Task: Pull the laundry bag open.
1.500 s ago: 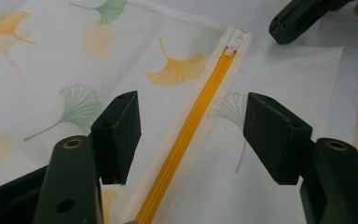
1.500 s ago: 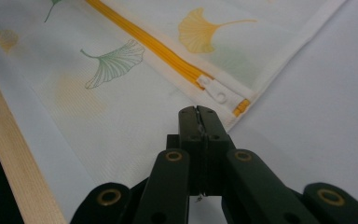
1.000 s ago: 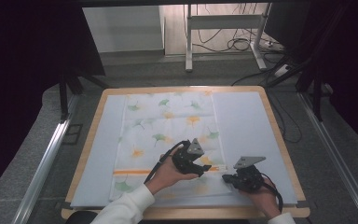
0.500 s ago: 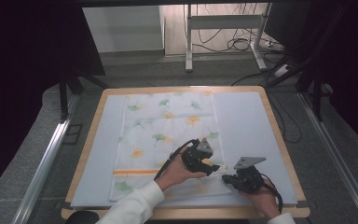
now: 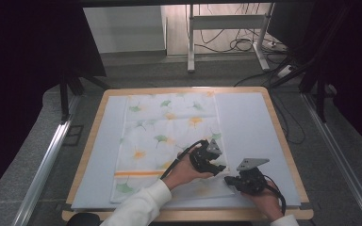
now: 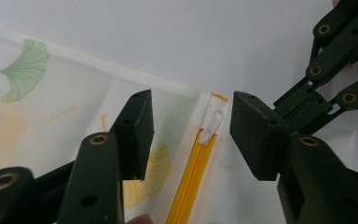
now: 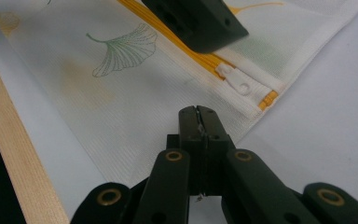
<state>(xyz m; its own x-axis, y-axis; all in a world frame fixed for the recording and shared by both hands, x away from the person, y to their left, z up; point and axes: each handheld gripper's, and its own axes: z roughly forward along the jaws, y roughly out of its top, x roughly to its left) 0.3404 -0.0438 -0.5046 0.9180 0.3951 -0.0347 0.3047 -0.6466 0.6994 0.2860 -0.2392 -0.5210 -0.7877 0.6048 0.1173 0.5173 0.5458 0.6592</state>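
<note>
The left gripper (image 6: 191,135) has been closing its spread jaws around the white zipper pull (image 6: 213,124) of the laundry bag (image 5: 169,136) at the table's (image 5: 283,141) near right corner (right gripper (image 7: 198,116) pinches the bag's edge), so next comes nipping the pull.

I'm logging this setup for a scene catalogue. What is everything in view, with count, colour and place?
mesh bag: one, white with green and yellow leaf print, flat on the mat's middle.
zipper: one, orange, across the bag's near end.
zipper pull: one, white, at the zipper's right end, between the left gripper's jaws.
mat: one, pale blue-grey, covering the table.
table: one, light wood rim.
cables: several, dark, on the floor beyond.
left gripper: one, black, jaws apart, just been closing around the pull.
right gripper: one, black, shut on the bag's near edge.
</note>
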